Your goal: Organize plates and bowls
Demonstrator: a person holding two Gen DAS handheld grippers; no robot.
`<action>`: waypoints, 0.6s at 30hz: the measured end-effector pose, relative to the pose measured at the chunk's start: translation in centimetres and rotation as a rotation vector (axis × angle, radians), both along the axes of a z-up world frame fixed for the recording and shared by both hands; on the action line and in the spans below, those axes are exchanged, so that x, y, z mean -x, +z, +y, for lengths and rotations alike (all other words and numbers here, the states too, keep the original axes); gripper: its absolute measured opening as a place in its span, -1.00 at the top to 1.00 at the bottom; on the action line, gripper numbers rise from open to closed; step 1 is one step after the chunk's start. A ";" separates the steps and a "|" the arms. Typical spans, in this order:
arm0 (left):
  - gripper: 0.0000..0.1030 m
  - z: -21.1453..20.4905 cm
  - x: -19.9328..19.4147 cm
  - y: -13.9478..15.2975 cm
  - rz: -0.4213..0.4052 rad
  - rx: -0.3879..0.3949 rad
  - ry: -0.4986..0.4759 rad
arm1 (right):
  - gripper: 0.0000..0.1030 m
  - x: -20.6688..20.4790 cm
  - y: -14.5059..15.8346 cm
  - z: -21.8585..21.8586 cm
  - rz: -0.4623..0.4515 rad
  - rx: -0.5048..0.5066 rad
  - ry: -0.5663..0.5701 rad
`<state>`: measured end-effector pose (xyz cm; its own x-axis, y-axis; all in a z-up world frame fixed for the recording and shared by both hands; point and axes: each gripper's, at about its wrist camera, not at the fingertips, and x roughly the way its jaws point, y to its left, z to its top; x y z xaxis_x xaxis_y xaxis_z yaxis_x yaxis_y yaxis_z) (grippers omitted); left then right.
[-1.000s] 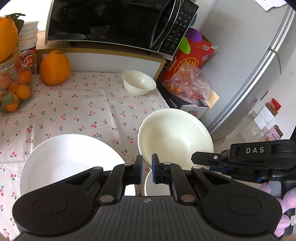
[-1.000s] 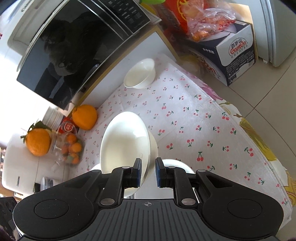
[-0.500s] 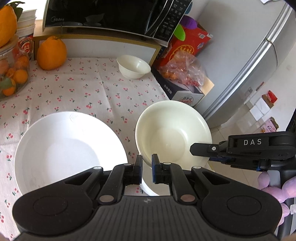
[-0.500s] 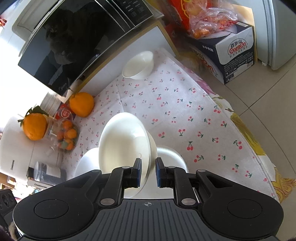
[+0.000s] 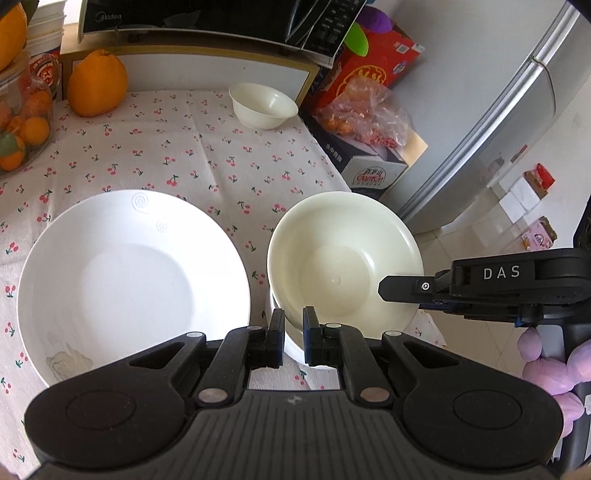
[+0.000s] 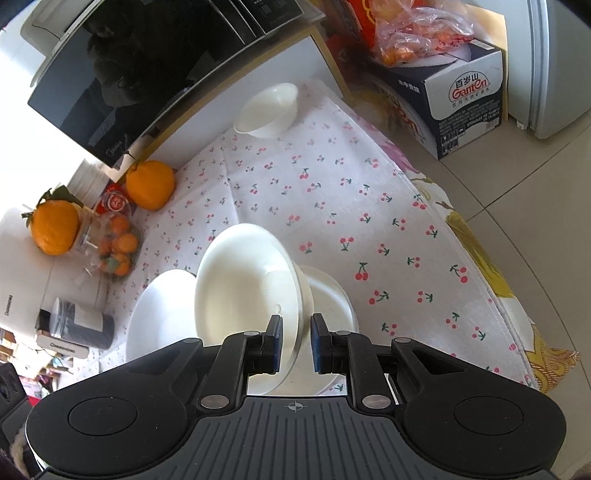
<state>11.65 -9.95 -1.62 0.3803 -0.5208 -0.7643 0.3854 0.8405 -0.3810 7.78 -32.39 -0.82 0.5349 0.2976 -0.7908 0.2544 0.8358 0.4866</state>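
Two grippers work here: the right gripper [image 6: 294, 341] pinches the cream round plastic bowl's [image 6: 243, 295] rim, tilting it for nesting. Left gripper [image 5: 293, 338] is pressed together, empty, beside the wide white ceramic plate [image 5: 129, 284]

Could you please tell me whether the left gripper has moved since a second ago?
Yes, slightly. The left gripper has tipped downward or drawn back: the microwave and small bowl sit higher in its view, and more of the white plate shows.
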 end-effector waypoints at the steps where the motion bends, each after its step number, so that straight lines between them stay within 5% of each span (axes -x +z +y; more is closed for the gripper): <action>1: 0.84 -0.1 0.1 -0.1 0.003 -0.002 -0.001 | 0.69 0.0 -0.1 0.0 0.006 0.004 0.002; 18: 0.83 -0.2 0.1 -0.7 0.044 -0.025 -0.019 | 0.63 -0.4 -1.5 0.8 0.074 0.066 0.031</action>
